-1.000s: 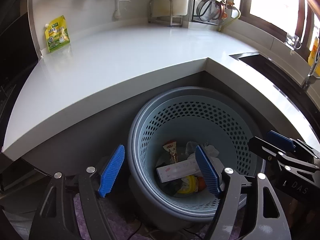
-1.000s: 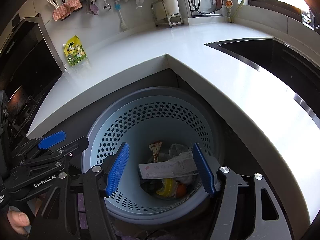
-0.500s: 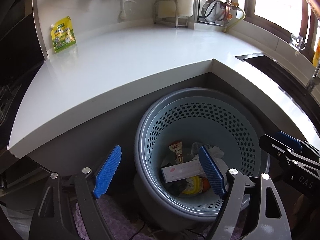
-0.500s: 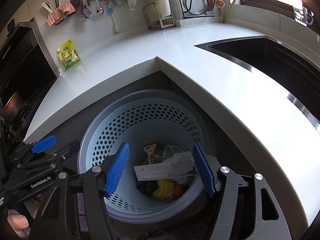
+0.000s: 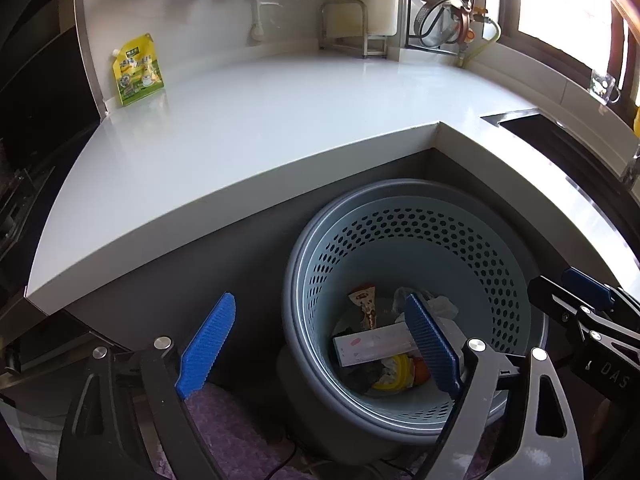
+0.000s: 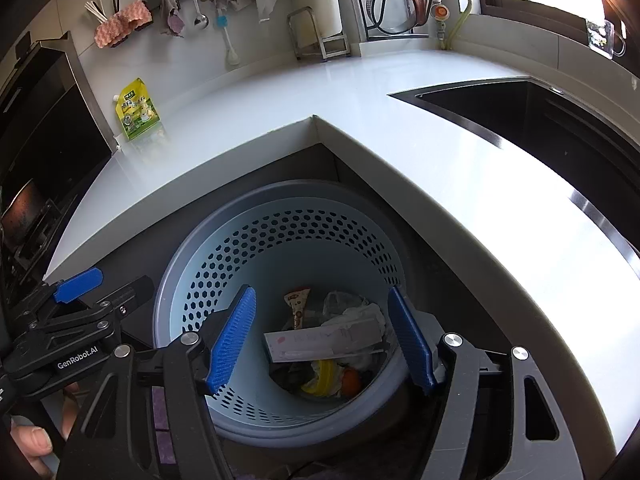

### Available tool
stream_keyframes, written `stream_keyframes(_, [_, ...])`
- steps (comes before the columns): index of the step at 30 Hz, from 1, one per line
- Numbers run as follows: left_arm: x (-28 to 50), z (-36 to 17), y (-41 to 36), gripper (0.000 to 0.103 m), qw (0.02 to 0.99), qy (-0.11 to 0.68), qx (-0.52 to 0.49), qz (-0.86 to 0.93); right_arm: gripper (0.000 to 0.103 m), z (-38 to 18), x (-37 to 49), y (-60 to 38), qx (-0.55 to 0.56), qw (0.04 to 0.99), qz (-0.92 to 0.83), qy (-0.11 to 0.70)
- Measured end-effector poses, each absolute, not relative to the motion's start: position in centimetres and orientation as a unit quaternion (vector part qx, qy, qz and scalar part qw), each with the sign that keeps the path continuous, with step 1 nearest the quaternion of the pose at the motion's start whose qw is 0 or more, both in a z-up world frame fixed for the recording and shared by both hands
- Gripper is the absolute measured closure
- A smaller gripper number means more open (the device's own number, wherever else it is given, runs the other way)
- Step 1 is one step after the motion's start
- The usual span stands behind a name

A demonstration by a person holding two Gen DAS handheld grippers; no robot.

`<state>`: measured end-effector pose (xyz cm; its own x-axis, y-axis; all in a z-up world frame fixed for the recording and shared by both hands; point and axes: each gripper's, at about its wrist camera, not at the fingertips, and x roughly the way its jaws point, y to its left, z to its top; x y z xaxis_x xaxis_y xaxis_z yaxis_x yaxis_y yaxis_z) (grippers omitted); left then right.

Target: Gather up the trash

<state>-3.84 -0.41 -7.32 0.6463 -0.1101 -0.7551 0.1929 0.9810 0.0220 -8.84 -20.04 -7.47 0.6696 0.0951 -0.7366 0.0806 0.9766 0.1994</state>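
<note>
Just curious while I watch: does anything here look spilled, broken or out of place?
Nothing stands out. The trash lies inside the perforated bin, none on the floor that shows. The only thing on the counter is a yellow-green pouch standing against the wall.

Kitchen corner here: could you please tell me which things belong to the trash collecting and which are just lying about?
Belongs to the job:
perforated bin
white carton in it
snack wrapper in it
left gripper, open
right gripper, open

Just lying about:
yellow-green pouch
pink sponge
kettle
sink
</note>
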Motion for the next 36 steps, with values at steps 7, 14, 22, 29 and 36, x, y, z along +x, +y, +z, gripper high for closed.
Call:
stream_keyframes(7, [-3.87, -7.13, -0.07, 0.011, 0.908, 0.410, 0.044, -0.076, 0.037, -7.50, -8.77, -19.86, 0.104, 0.907, 0.000, 0.409])
stream_keyframes(14, [-3.90, -7.05, 0.11, 0.008, 0.909, 0.409, 0.044, -0.072, 0.036, -7.55, -8.73, -19.71, 0.101, 0.907, -0.001, 0.409])
stream_keyframes(22, [-3.76, -7.07, 0.27, 0.007, 0.906, 0.415, 0.045, -0.067, 0.036, -7.74, -8.86, -19.45, 0.096, 0.907, -0.001, 0.410])
stream_keyframes(29, [-3.78, -7.13, 0.10, 0.007, 0.907, 0.414, 0.051, -0.061, 0.036, -7.73, -8.89, -19.34, 0.093, 0.907, -0.002, 0.411])
stream_keyframes(36, [-3.94, -7.05, -0.04, 0.007, 0.909, 0.409, 0.054, -0.060, 0.036, -7.76, -8.91, -19.28, 0.094, 0.907, -0.002, 0.412])
